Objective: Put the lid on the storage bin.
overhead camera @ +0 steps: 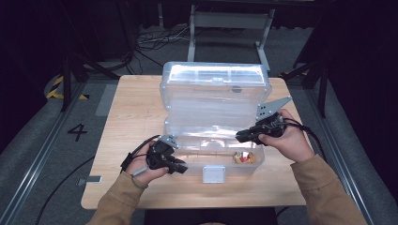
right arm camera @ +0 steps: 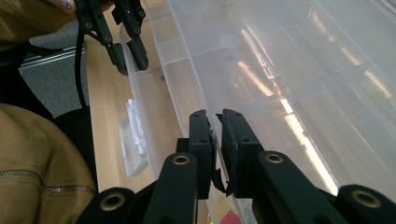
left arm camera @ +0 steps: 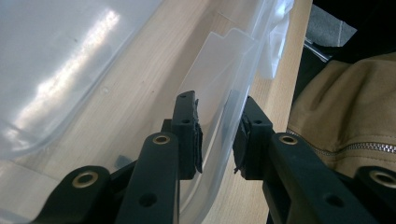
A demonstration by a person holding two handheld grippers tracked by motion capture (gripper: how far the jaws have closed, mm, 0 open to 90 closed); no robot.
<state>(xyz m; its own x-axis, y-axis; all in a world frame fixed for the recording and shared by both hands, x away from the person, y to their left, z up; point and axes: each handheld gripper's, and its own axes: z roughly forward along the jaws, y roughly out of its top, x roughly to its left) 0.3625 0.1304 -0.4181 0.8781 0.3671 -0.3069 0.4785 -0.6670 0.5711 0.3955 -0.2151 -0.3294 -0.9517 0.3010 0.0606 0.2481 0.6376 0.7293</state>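
A clear plastic box (overhead camera: 213, 140) sits open in the middle of a wooden table (overhead camera: 131, 108), its lid (overhead camera: 216, 86) standing up at the far side and a latch tab (overhead camera: 213, 174) hanging on the near wall. We see the left gripper (overhead camera: 180, 167) at the box's near-left corner. In the left gripper view the jaws straddle the thin near wall (left arm camera: 219, 107) (one pad inside, one outside). They stand partly open, and we cannot tell whether the pads actually press the plastic. The right gripper (overhead camera: 241, 137) reaches over the right end of the box. In the right gripper view its jaws (right arm camera: 217, 140) are all but closed, with only a sliver between the worn pads and nothing visibly gripped; they hover above the box's inner dividers (right arm camera: 289, 98). Some small red and yellow items (overhead camera: 245, 158) lie in the near-right compartment.

We judge the box to be light and nearly empty, so it will slide on the smooth wood if pushed from one side only. Its walls look thin and springy: they will flex under a hard pinch and feel slippery to the pads. The best holds, in our view, are the stiffer rim and the corners, with one gripper steadying the near wall while the other works. The lid (hinged at the far edge) should be taken near its free edge.
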